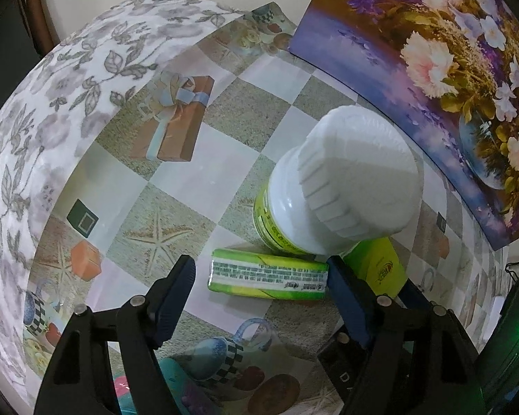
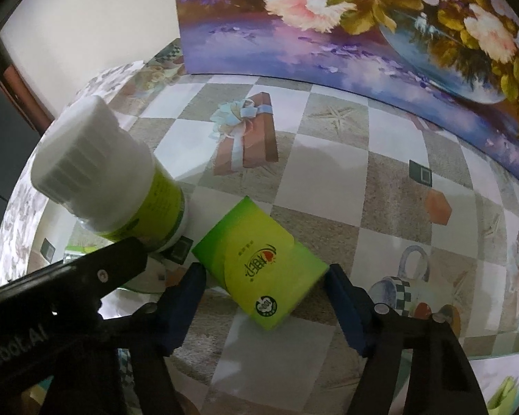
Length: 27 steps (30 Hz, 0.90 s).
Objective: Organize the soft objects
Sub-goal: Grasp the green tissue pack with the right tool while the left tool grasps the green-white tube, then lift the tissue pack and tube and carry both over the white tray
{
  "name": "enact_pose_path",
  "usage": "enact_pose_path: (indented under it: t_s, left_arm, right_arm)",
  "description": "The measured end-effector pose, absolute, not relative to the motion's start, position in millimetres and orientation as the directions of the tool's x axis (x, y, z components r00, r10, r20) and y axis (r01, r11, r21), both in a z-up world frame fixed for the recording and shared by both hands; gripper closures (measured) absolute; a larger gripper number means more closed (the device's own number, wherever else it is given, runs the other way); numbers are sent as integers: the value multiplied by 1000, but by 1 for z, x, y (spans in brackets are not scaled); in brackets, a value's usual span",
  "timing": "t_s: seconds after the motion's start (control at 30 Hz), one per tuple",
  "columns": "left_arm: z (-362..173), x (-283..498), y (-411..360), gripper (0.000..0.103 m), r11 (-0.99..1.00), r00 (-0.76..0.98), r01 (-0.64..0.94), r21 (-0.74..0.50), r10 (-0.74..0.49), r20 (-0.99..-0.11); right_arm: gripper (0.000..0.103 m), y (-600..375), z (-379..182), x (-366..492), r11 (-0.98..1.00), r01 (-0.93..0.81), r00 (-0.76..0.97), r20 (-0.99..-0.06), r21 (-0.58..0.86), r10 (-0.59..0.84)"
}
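Green tissue pack [image 2: 259, 263] sits between the spread right gripper [image 2: 264, 278].

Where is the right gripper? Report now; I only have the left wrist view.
Observer: The right gripper is open, one finger on either side of the logo-up green pack, which lies flat on the table.
Operator: Describe that pack's near corner.
Observer: A round green seal is printed there.
Operator: Tell me what crowds its left side.
Observer: The black arm of the left gripper crosses the right view's lower left, in front of the base of the white-capped bottle.
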<state>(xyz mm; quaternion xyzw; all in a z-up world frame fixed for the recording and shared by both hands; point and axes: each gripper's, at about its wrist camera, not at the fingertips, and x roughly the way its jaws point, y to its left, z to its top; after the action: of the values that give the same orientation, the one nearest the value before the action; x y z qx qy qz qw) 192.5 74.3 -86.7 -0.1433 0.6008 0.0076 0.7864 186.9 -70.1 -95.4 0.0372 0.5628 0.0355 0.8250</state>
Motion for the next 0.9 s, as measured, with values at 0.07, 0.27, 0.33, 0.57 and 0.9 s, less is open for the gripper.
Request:
enact_pose_path:
  t_s: [0.07,0.27,0.33,0.57,0.9]
  left_arm:
    - [-87,193,74,26,958,280,-186,-218,-161,-946]
    - [-87,193,71,35,958,282,-173,-229,-175,-943]
    - [-87,194,70,35,957,283,-175,-232,-177,-943]
    - [-84,192,74,35,952,292,-179,-249,-191,-937]
    - [-66,186,77,35,947,315,-159,-281,-221,-923]
  right_arm:
    - [32,-70,-95,186,995,-22,361,-927,95,97]
    - [37,-73,-95,185,995,-23,350,-931,98,100]
    - [38,-73,-95,184,995,-28,349,-932,97,101]
    - [40,-72,-94,179,995,-41,345,-933,95,104]
    - [41,-74,-72,162,990,-53,381,-914,129,139]
